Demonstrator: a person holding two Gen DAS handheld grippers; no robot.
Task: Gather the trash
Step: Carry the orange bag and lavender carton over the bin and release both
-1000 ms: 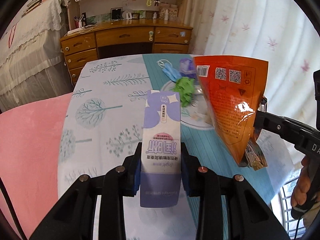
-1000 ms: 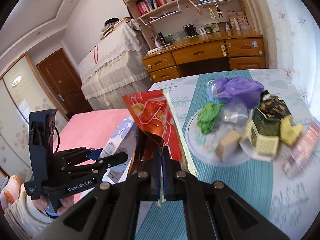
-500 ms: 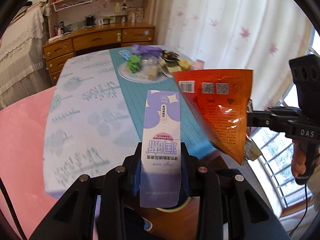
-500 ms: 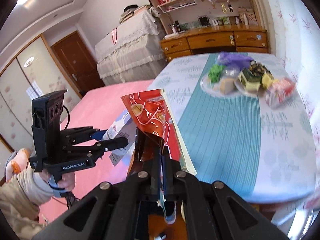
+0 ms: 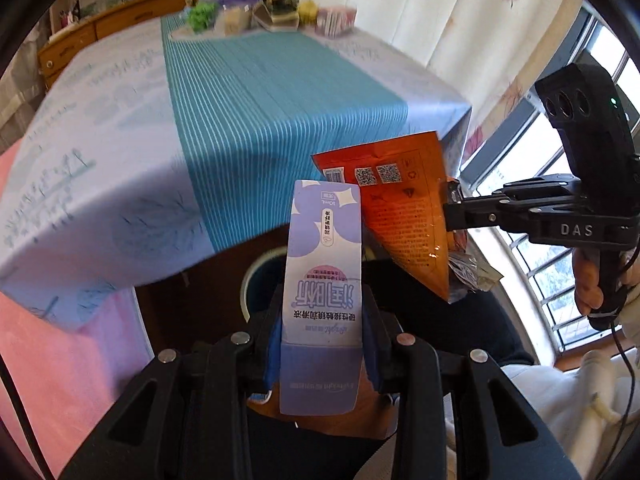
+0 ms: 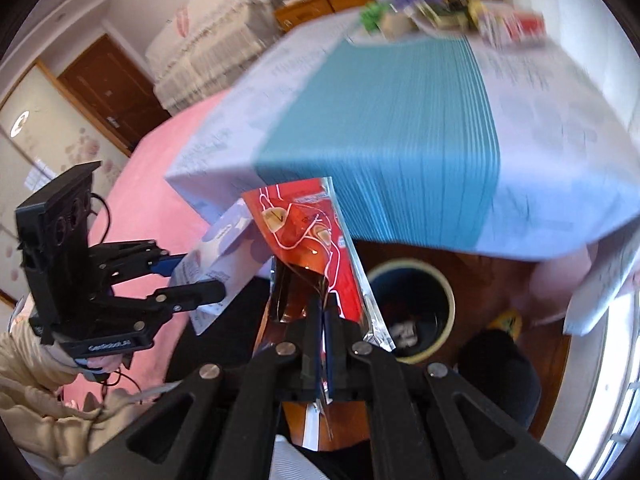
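I hold both items off table edge [image 5: 240, 128], above floor bin [image 6: 412, 312], likely for dropping. My left gripper [image 5: 324, 332] part-open, pads clamped on sides of purple-white carton [image 5: 324, 264]. My right gripper [image 6: 320, 336] fully closed, pinching orange snack bag [image 6: 316, 236]. More trash sits at table's far end.

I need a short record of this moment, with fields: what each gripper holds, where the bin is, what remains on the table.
left gripper: shut on purple carton
right gripper: shut on orange snack bag
trash bin: on the floor below the table edge, under both items
table: other trash remains at the far end, blurred
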